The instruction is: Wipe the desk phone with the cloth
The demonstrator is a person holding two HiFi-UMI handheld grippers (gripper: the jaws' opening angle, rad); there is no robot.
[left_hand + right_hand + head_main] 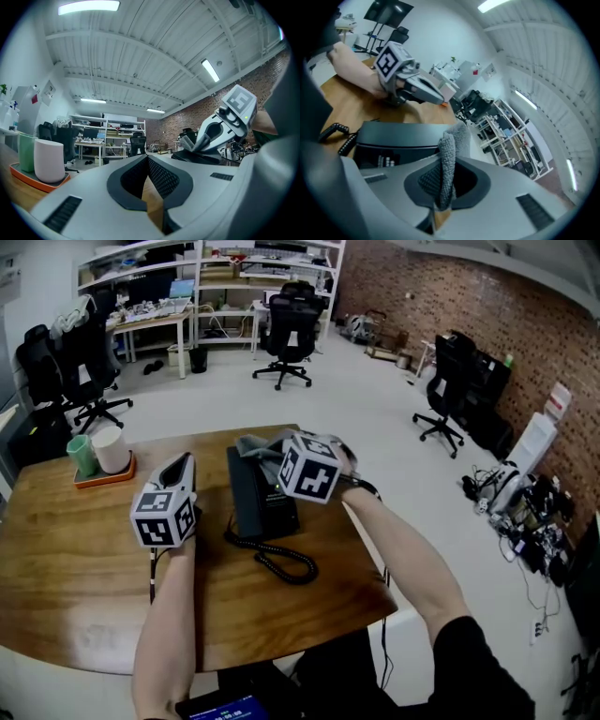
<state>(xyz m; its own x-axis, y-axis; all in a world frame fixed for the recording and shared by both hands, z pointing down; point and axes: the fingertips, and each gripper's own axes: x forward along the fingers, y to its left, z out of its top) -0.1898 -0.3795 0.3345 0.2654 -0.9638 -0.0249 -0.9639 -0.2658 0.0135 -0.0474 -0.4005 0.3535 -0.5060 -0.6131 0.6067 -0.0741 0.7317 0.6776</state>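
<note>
Brick walls and office chairs stand around a wooden desk (75,559), and the work takes place on this desk. At its left side an orange tray (94,482) carries a green cup (81,456) and a white cup (112,448). Next comes the left gripper (176,470), which sits low on the wood just beside the phone. Its jaws are closed together at the tips and nothing is between them, so it has no part in the wiping now.

In the middle lies the dark desk phone (260,501), with its coiled cord (281,563) curling toward the near edge. At the far end of the phone is the grey cloth (257,448), which seems to rest on the phone's upper edge. The right gripper (440,190) has its jaws pressed on a fold of this cloth and holds it over that end.

I judge that the wiping is at an early or middle stage: the cloth is gripped and brought to the phone, but only the far end is under it. The near part of the body and the keypad area are probably still to be wiped. How clean any part is, the pictures do not show.
</note>
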